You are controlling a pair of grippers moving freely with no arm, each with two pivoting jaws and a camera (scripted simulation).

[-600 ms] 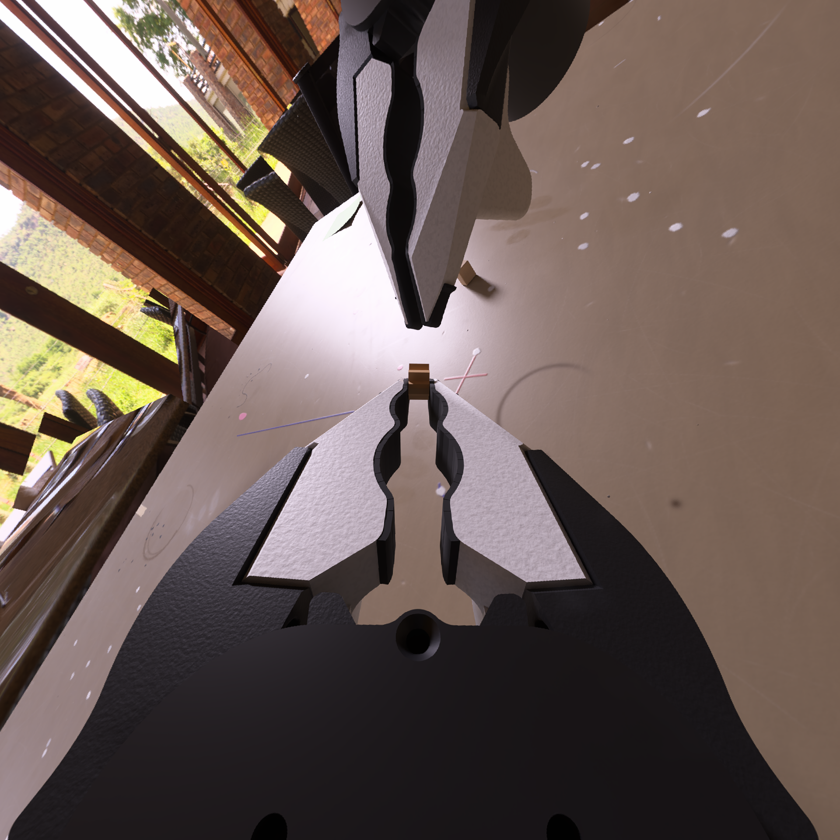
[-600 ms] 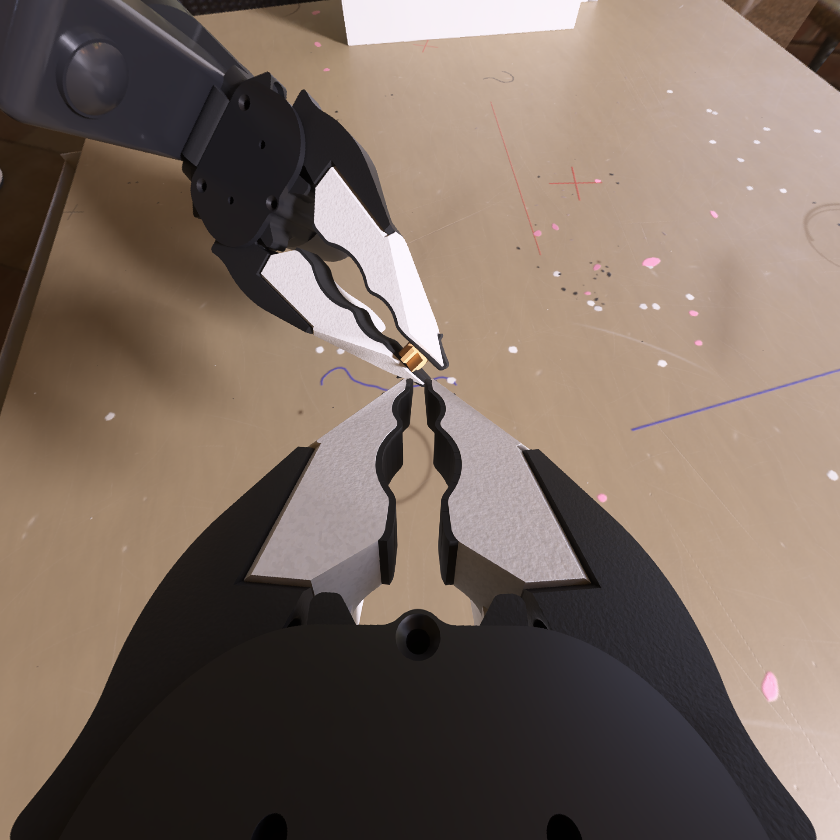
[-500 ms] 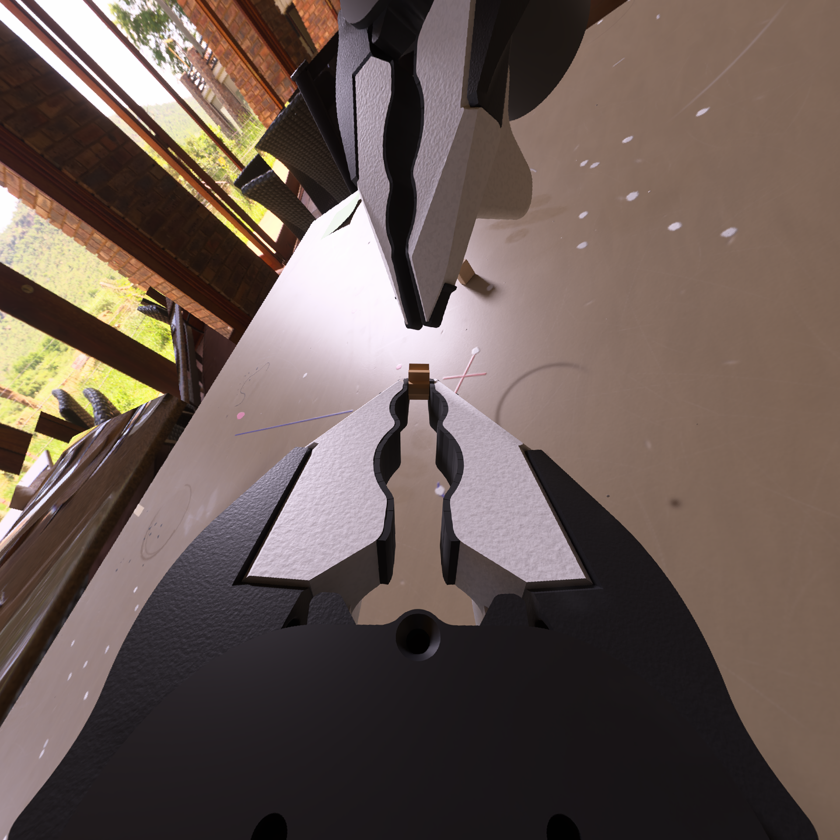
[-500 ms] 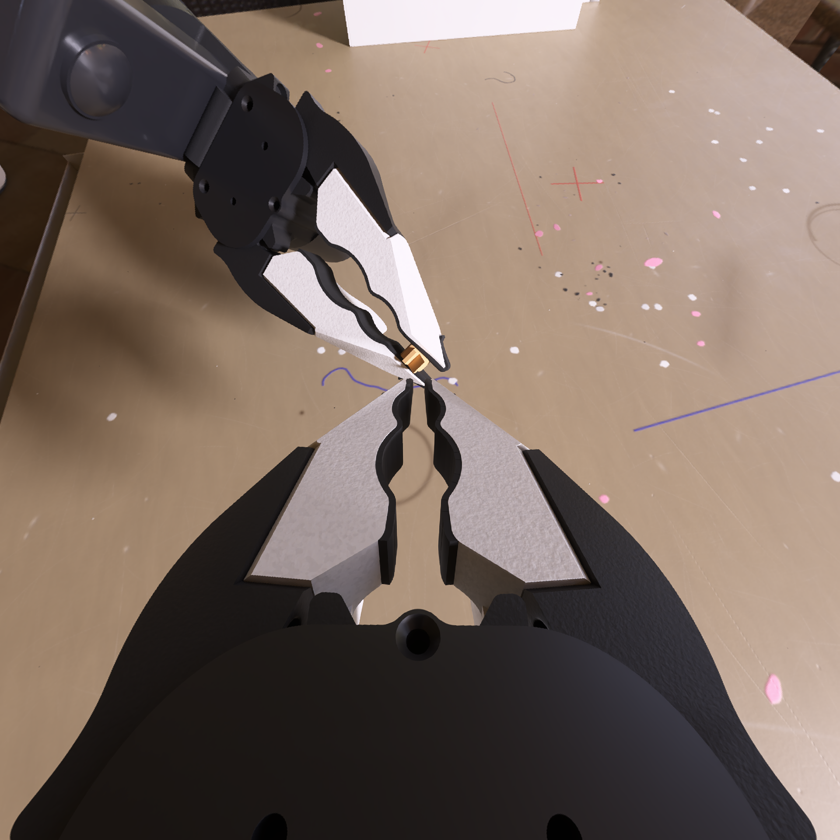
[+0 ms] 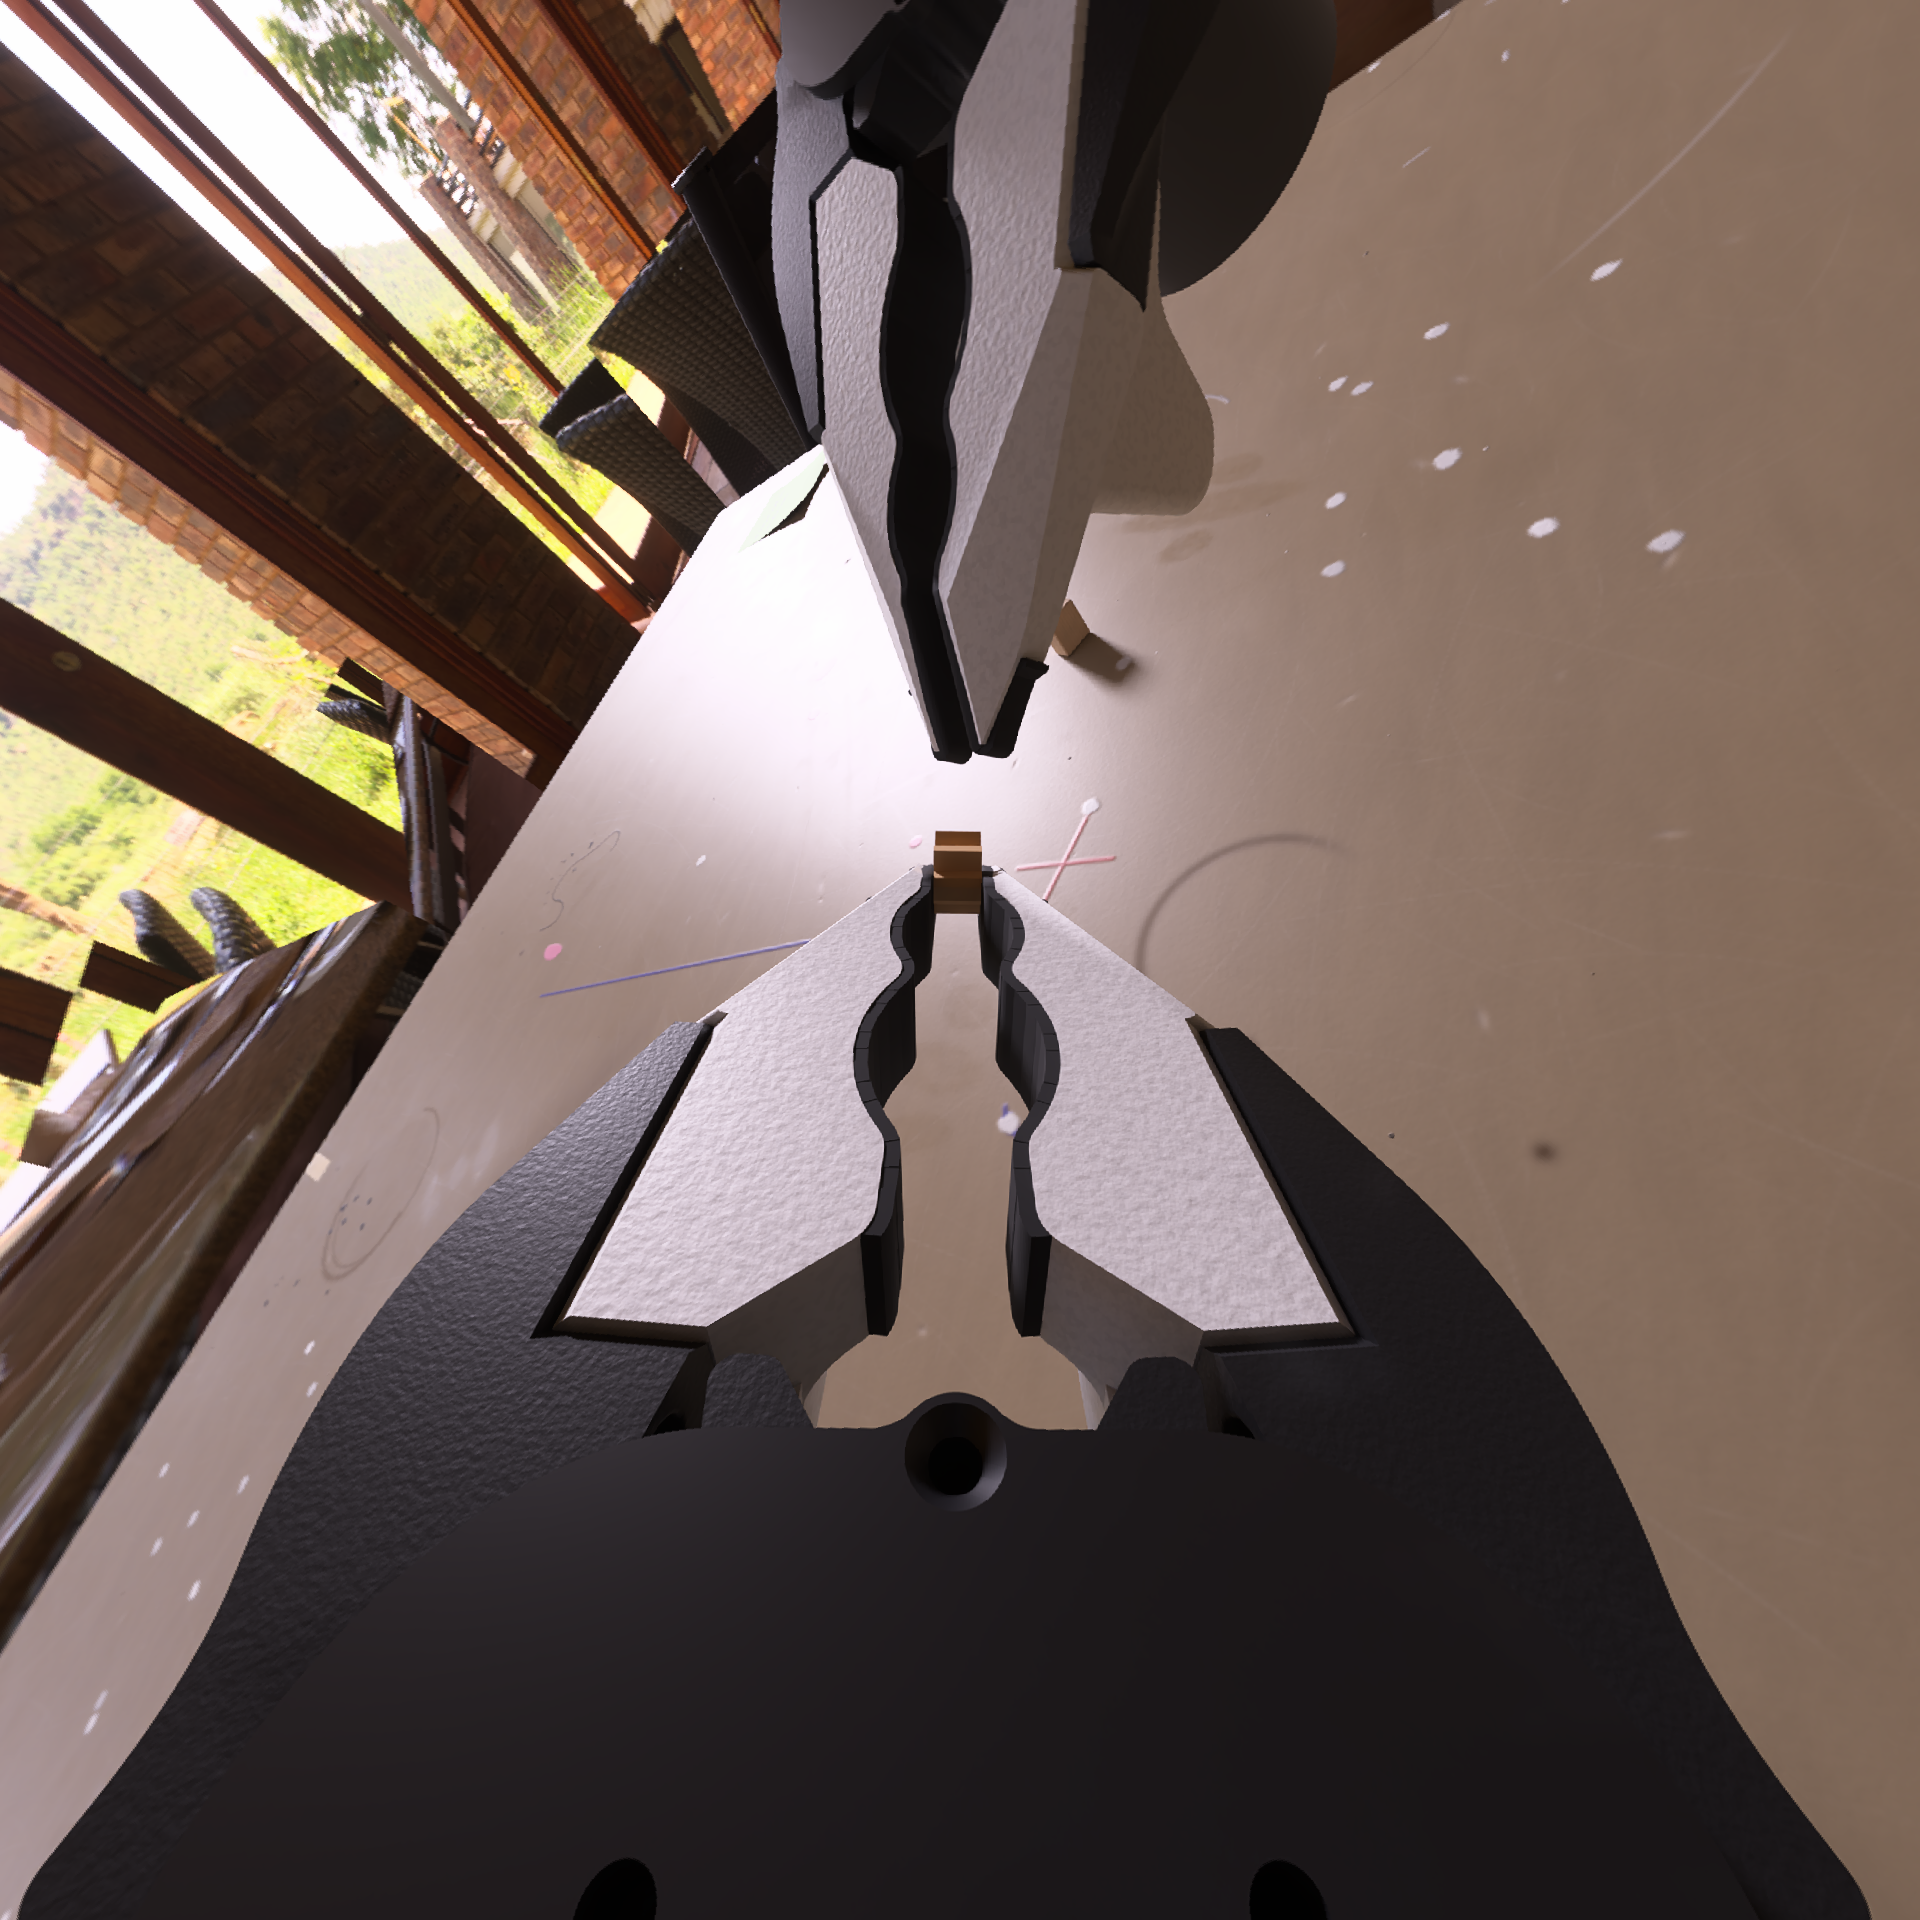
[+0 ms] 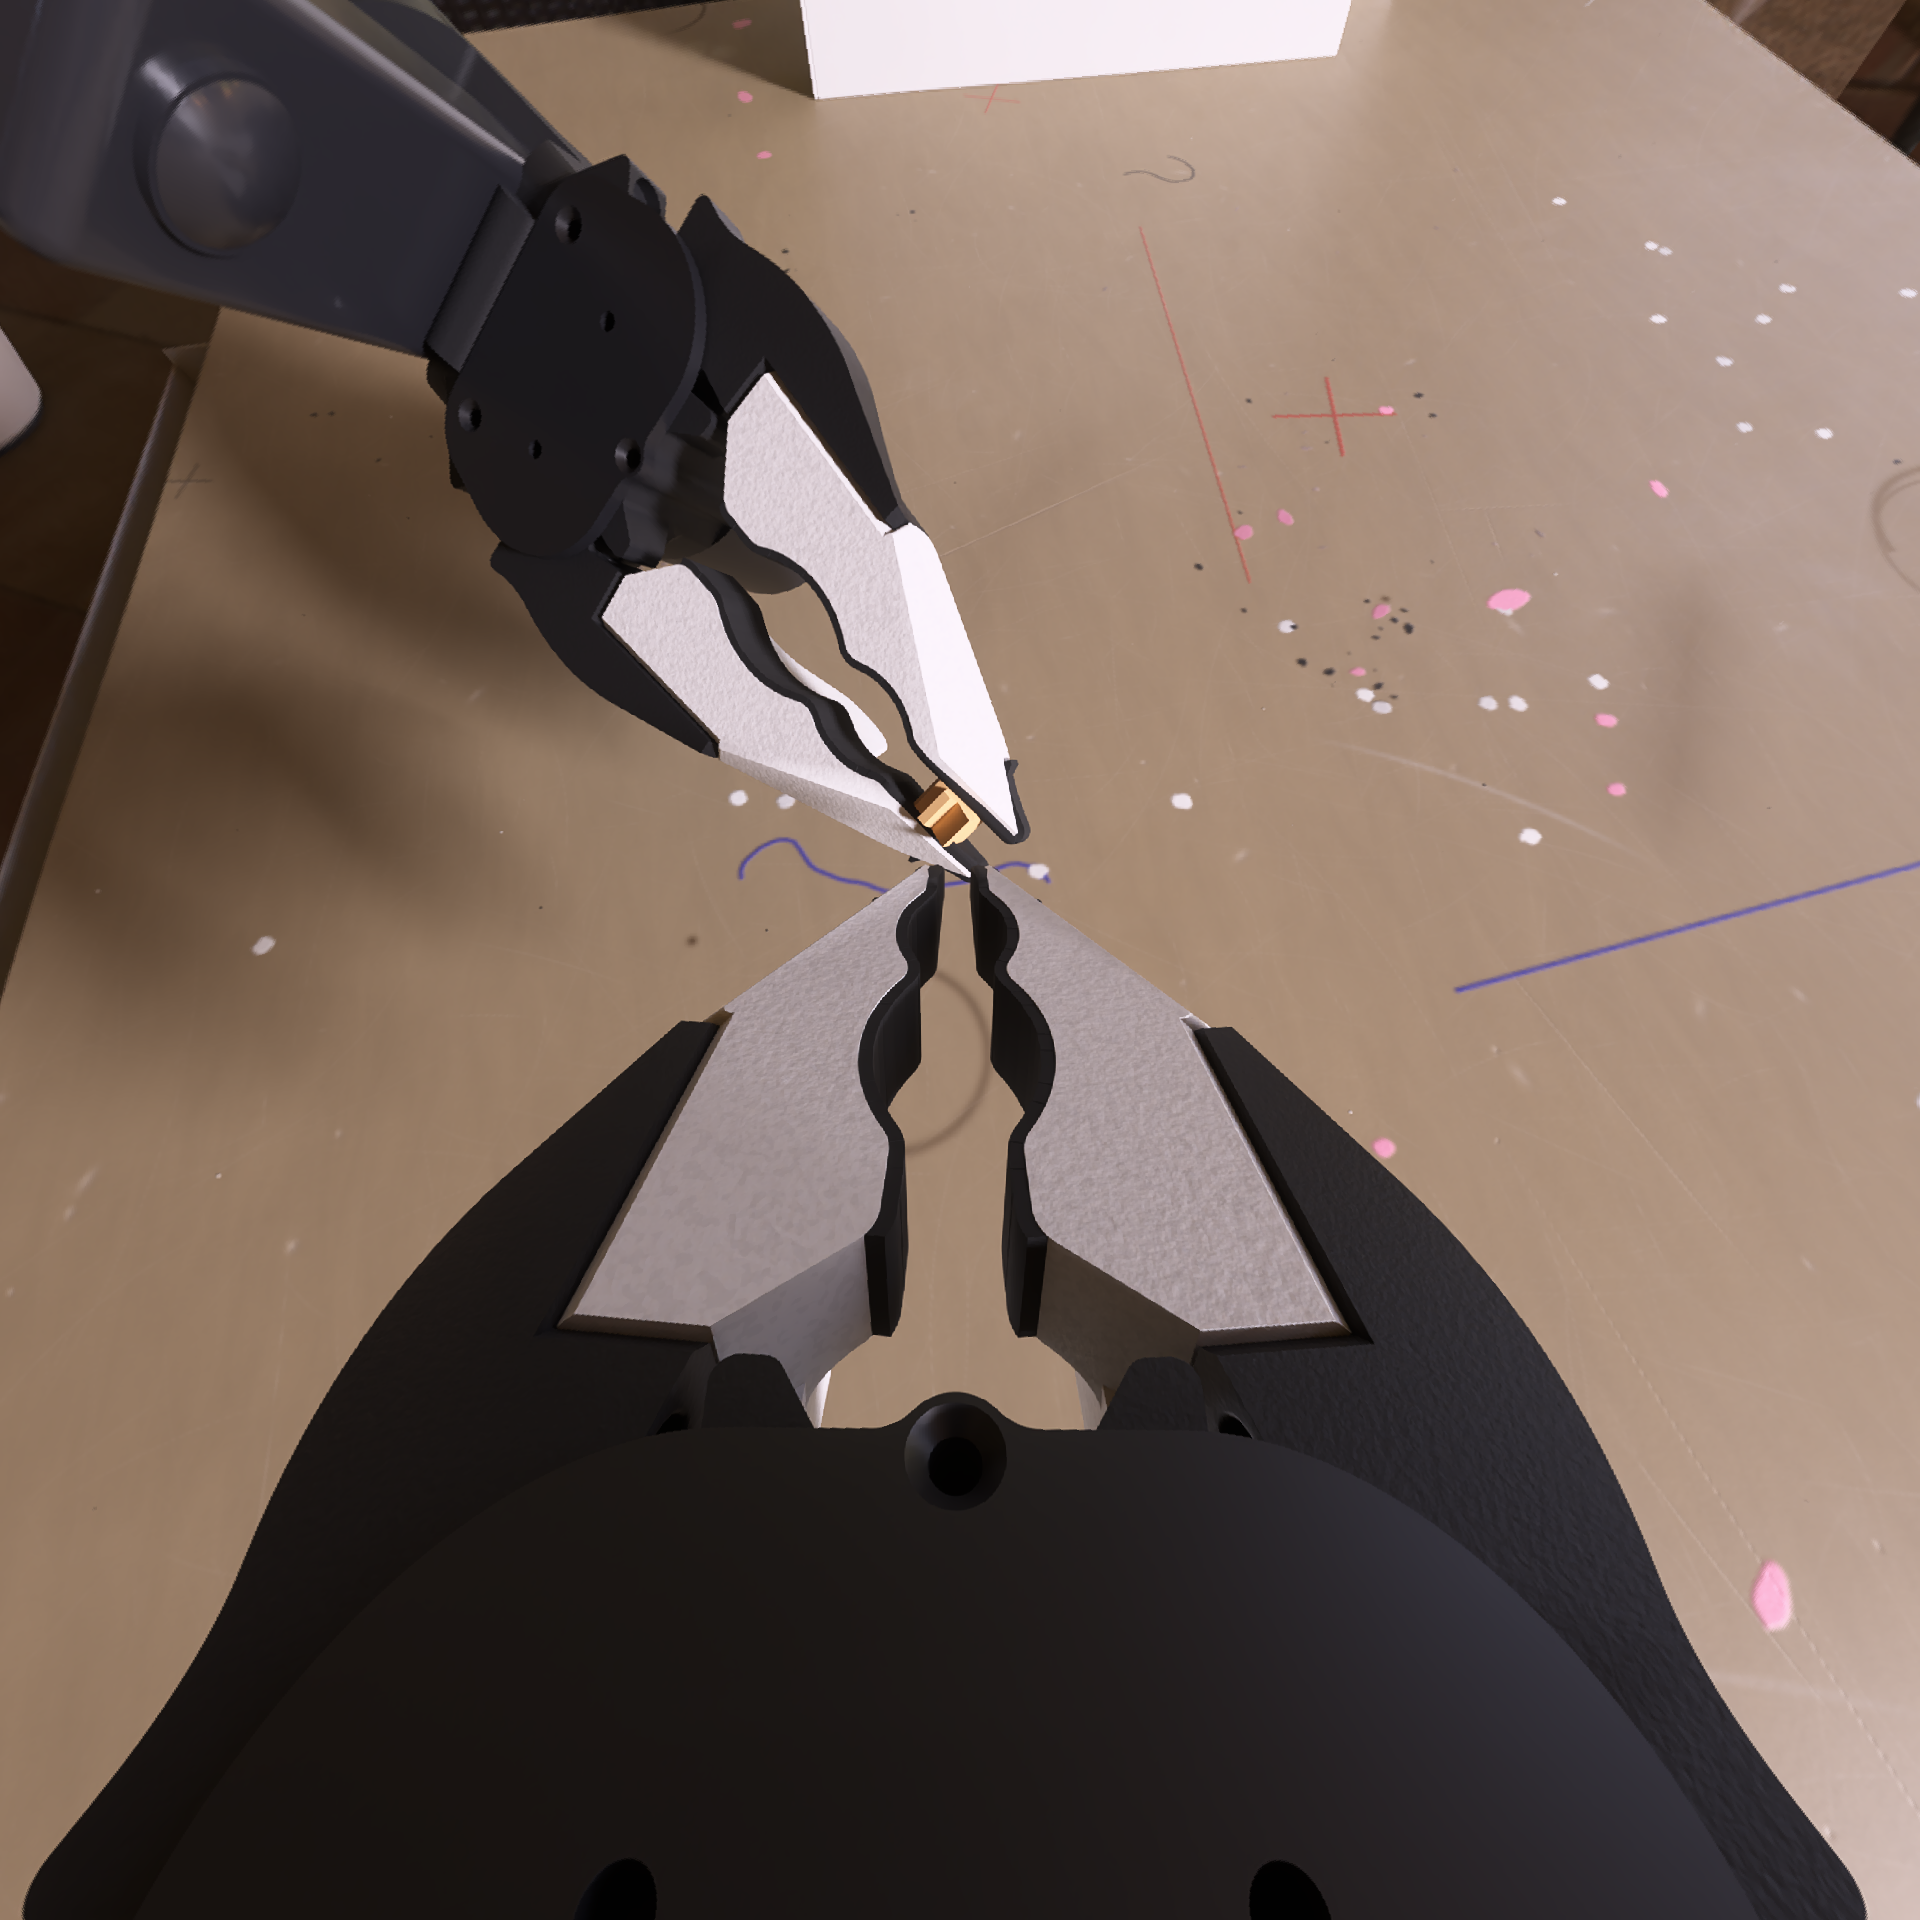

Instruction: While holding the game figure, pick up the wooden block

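Note:
My left gripper (image 5: pixel 957 891) is shut on a small golden-brown game figure (image 5: pixel 957 871), pinched at the very fingertips above the tan table (image 5: pixel 1507 1039). It also shows in the right wrist view (image 6: pixel 966 831), with the figure (image 6: pixel 943 812) in its tips. My right gripper (image 6: pixel 956 881) is shut and empty, tip to tip with the left one and a short way apart. From the left wrist view the right gripper (image 5: pixel 971 743) points down at the figure. A small tan wooden block (image 5: pixel 1081 642) lies on the table beyond, partly hidden by a right finger.
A white box (image 6: pixel 1070 47) stands at the table's far edge in the right wrist view. The table's edge (image 5: pixel 623 665) runs along the left in the left wrist view, with dark wicker chairs (image 5: pixel 686 343) and wooden furniture (image 5: pixel 156 1122) beyond. Paint specks and pen marks cover the table.

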